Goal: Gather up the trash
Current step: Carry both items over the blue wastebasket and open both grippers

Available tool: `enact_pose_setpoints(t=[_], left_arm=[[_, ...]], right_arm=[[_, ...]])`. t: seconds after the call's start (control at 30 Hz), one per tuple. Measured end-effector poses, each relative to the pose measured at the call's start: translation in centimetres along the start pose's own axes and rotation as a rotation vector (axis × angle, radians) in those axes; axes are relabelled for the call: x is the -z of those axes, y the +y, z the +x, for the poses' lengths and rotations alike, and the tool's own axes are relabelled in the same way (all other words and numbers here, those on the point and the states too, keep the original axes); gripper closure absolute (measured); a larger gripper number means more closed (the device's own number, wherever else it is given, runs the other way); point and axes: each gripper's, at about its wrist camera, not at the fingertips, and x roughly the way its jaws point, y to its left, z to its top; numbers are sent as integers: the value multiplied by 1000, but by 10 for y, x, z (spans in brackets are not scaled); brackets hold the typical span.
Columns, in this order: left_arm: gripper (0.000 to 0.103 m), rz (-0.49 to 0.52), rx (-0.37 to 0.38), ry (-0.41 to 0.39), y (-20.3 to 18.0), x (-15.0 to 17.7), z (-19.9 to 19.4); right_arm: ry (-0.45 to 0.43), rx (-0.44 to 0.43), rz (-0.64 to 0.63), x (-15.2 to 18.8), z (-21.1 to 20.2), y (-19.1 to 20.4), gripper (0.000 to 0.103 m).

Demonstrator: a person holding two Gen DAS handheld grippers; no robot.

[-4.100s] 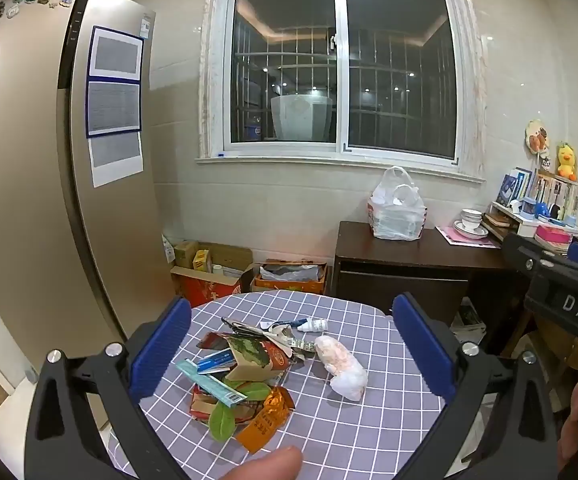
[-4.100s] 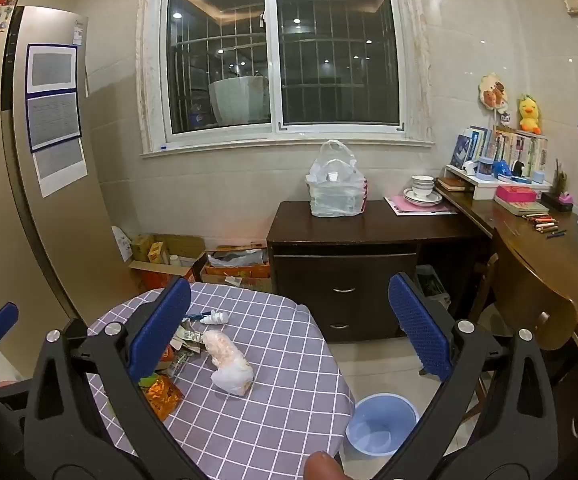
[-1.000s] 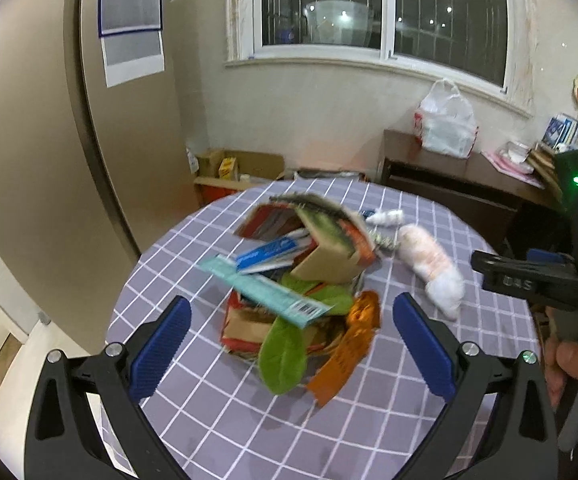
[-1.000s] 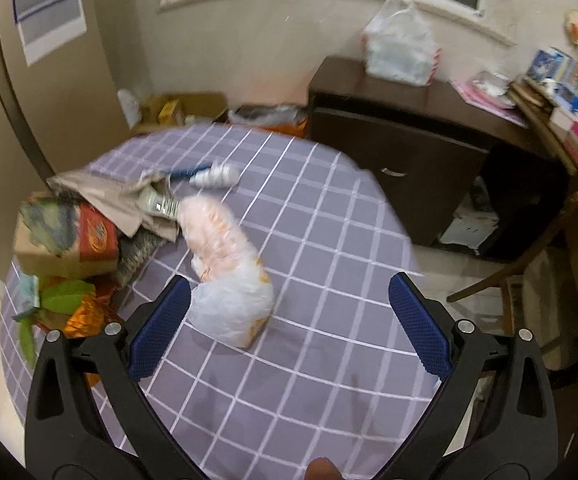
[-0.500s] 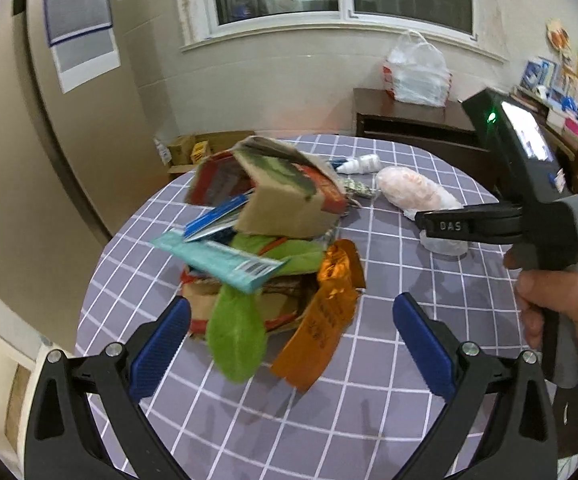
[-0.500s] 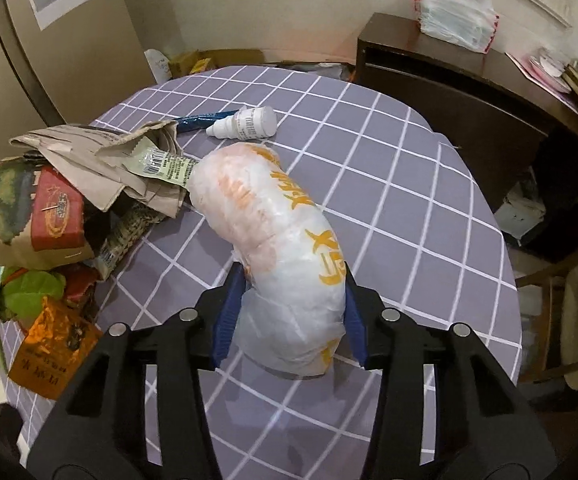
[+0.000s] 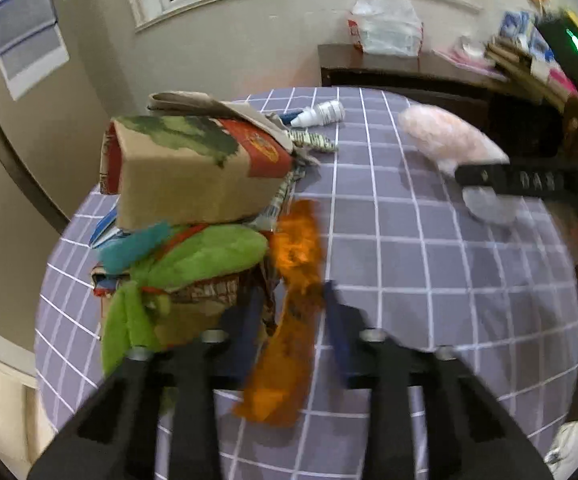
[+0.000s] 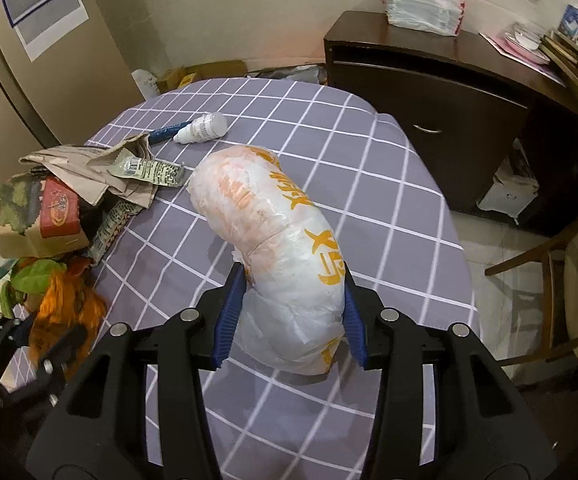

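Observation:
A round table with a purple checked cloth [image 8: 369,184] holds a trash pile: a cardboard box [image 7: 193,176], green leaves [image 7: 205,256], crumpled paper [image 8: 89,164] and an orange wrapper [image 7: 293,308]. My left gripper [image 7: 293,312] is shut on the orange wrapper, at the pile's right side. My right gripper [image 8: 289,312] is shut on the near end of a white plastic bag with orange print [image 8: 277,240] lying on the cloth. The bag also shows in the left wrist view [image 7: 445,140], behind the right gripper's body.
A small white bottle [image 8: 203,128] and a blue pen [image 8: 165,134] lie at the table's far side. A dark wooden cabinet [image 8: 429,92] with a plastic bag on top stands beyond the table. A wooden chair [image 8: 561,280] stands to the right. A fridge [image 8: 29,60] is on the left.
My left gripper has moved in on the pile and closed on the orange wrapper. My right gripper stays closed on the white bag, as half a second ago.

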Motion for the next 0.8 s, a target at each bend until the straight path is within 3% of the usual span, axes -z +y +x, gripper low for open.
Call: enact_pose_setpoints(t=[0.1, 0.43, 0.63, 0.8], left_arm=[[100, -28, 44, -6, 2, -2, -4], [101, -16, 103, -46, -30, -11, -29], [101, 66, 216, -83, -86, -37, -39], [101, 169, 320, -102, -156, -64, -33]], right_arm=[[-11, -11, 21, 2, -7, -11, 59], [-56, -43, 122, 13, -31, -60, 59], [-96, -13, 242, 29, -54, -123, 59], [-106, 40, 377, 48, -67, -190, 59]])
